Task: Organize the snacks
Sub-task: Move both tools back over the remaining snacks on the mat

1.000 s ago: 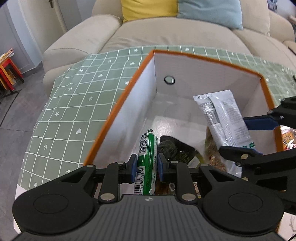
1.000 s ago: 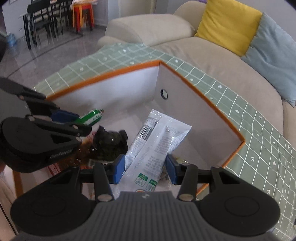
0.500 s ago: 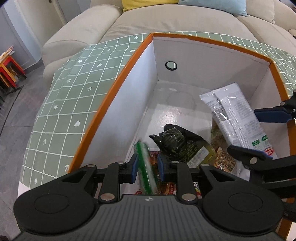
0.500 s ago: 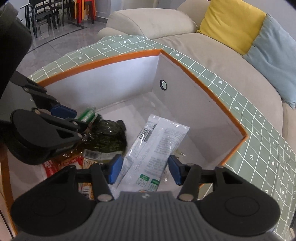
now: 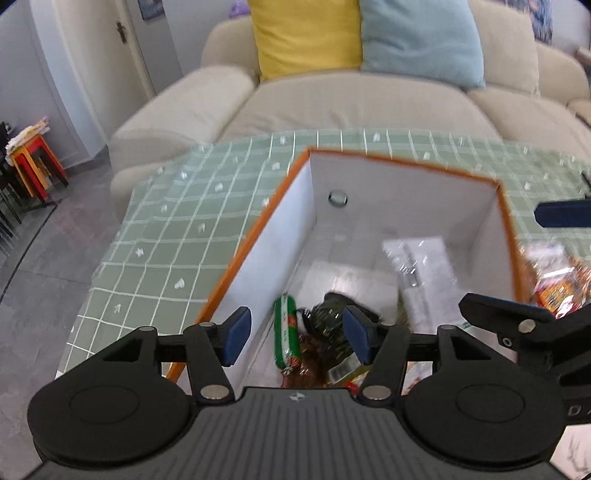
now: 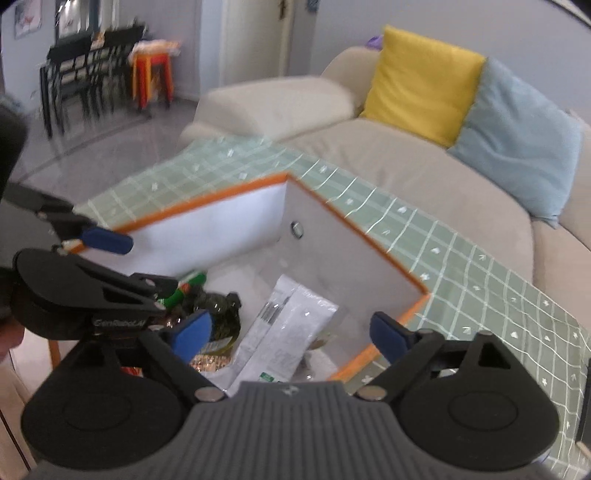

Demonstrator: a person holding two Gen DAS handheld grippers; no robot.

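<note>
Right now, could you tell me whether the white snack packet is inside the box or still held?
Inside the box, released. The white snack packet lies in the orange-rimmed box, and the right gripper has just been opening, its jaws wide apart and not pressing it.

A yellow cushion (image 5: 308, 35) and a blue cushion (image 5: 421, 37) lean side by side on the beige sofa (image 5: 351, 110).

Both tools' jaws just opened — green sausage (image 5: 285, 334), white packet (image 6: 286, 332) released into box.
</note>
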